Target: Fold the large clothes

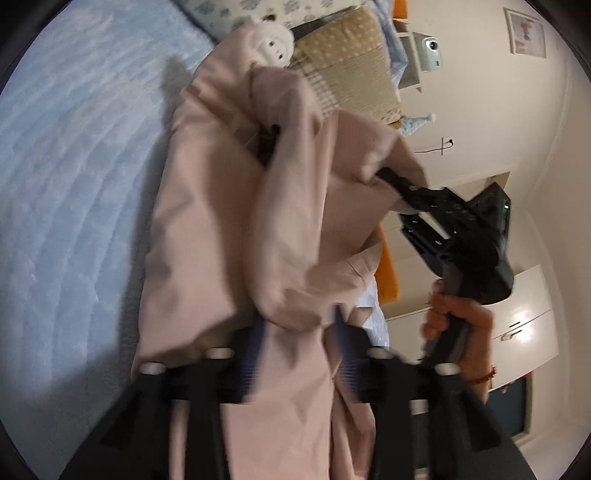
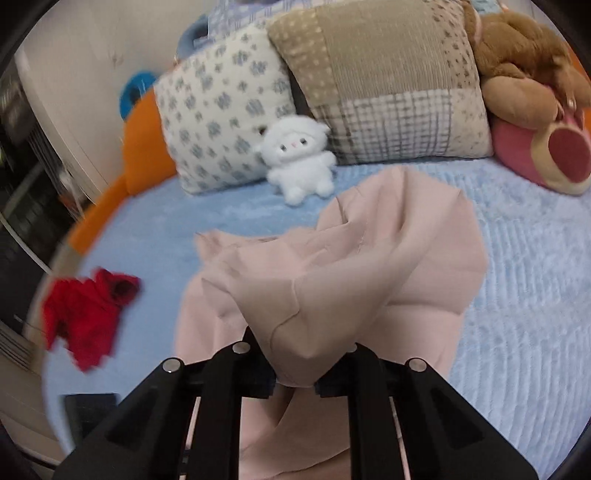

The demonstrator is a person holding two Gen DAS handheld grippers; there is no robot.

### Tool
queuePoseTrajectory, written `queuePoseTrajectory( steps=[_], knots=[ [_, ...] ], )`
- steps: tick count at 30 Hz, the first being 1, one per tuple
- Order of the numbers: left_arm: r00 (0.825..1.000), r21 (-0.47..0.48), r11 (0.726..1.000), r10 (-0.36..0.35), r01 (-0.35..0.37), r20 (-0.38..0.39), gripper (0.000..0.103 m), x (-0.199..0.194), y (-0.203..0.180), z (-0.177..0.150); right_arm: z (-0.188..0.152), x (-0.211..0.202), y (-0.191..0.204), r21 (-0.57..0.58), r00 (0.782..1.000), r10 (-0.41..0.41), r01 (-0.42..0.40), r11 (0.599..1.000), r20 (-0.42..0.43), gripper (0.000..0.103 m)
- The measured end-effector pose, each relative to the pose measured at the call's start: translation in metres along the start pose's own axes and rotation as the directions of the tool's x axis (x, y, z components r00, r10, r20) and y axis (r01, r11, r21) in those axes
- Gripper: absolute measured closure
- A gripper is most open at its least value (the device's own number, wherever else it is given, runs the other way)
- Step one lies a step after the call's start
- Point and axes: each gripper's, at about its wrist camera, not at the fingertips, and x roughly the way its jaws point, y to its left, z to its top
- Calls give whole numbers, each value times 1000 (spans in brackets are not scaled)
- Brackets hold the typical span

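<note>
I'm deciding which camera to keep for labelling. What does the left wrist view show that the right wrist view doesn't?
Only the left wrist view shows the right tool from outside, pinching the pink garment, the hand holding it, and a wall picture. Only the right wrist view shows the red garment, the brown plush bear and the floral pillow. Both show the pink garment, the white plush toy, the patchwork pillow and the blue bedspread.

Large pale pink garment (image 2: 343, 266), plain thin cloth, crumpled and partly lifted, one bunched fold raised, the rest draped in creases over blue bedcover (image 2: 517, 258)
</note>
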Motion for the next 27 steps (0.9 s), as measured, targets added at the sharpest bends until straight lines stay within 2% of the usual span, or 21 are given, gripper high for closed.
queuePoseTrajectory(
  steps=[2, 5, 8, 10, 12, 15, 17, 19, 22, 24, 25, 27],
  knots=[
    [1000, 34, 999, -22, 21, 12, 34, -7, -16, 1, 14, -22, 7, 49, 997, 79, -80, 996, 24, 89],
    [999, 82, 996, -28, 25, 27, 30, -15, -40, 3, 34, -49, 30, 44, 992, 114, -116, 992, 48, 89],
    [999, 87, 996, -29, 25, 37, 29, -22, -51, 4, 38, -70, 41, 105, 975, 220, -223, 969, 39, 89],
    [999, 87, 996, -22, 18, 45, 29, -33, -52, 5, 28, -82, 47, 72, 973, 230, -231, 970, 27, 89],
    [997, 110, 994, 6, -14, 74, 29, -47, -56, 8, 10, -91, 48, 5, 980, 197, -197, 980, 16, 89],
    [985, 183, 974, 111, -133, 130, 27, -65, -77, 14, -39, -87, 33, -57, 988, 152, -152, 987, -17, 89],
    [967, 238, 944, 194, -231, 167, 24, -72, -93, 16, -72, -72, 22, -98, 993, 100, -105, 990, -55, 89],
    [952, 292, 912, 240, -288, 191, 23, -72, -107, 14, -96, -54, 11, -114, 994, 67, -77, 991, -85, 89],
    [944, 347, 880, 274, -323, 184, 23, -56, -118, 14, -127, -21, -4, -146, 994, 0, -16, 989, -111, 90],
    [931, 396, 843, 322, -366, 173, 23, -29, -123, 10, -139, -6, -5, -196, 993, -46, 23, 980, -109, 91],
    [914, 418, 813, 360, -405, 185, 23, -16, -126, 8, -142, -3, -5, -207, 993, -47, 23, 978, -110, 91],
    [859, 493, 709, 472, -504, 199, 23, 21, -126, 5, -145, -5, -4, -224, 995, -34, 11, 975, -98, 88]
  ],
)
